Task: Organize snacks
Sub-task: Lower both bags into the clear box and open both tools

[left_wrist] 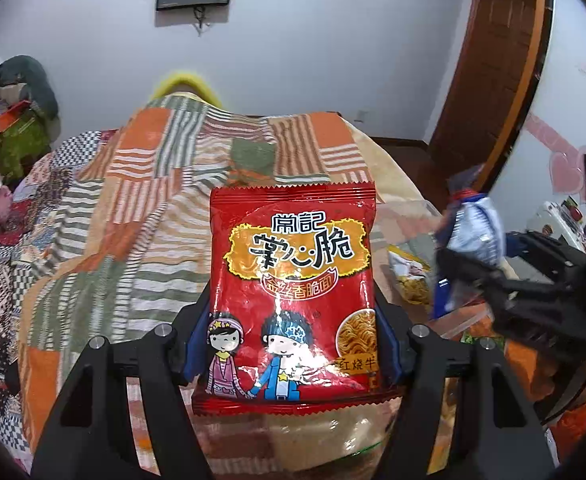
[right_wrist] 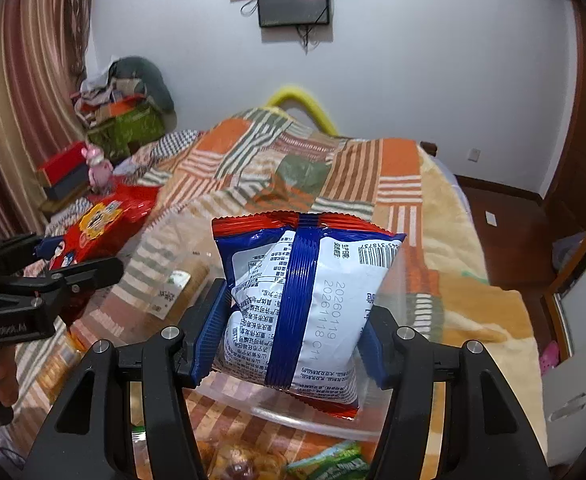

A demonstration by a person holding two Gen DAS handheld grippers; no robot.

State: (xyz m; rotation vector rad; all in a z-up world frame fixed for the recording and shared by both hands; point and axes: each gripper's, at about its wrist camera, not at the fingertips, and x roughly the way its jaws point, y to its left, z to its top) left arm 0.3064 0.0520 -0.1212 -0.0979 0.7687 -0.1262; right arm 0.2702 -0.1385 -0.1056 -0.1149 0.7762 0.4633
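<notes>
My left gripper is shut on a red noodle snack packet, held upright above the bed; the same packet shows at the left of the right wrist view. My right gripper is shut on a blue and white snack packet, its printed back facing the camera, held over a clear plastic container. That packet shows at the right of the left wrist view, with the right gripper's black body below it.
A patchwork bedspread covers the bed. More snack bags lie below: a yellow one, a green one, a clear pack with a label. Boxes and clothes pile at far left. A wooden door stands at right.
</notes>
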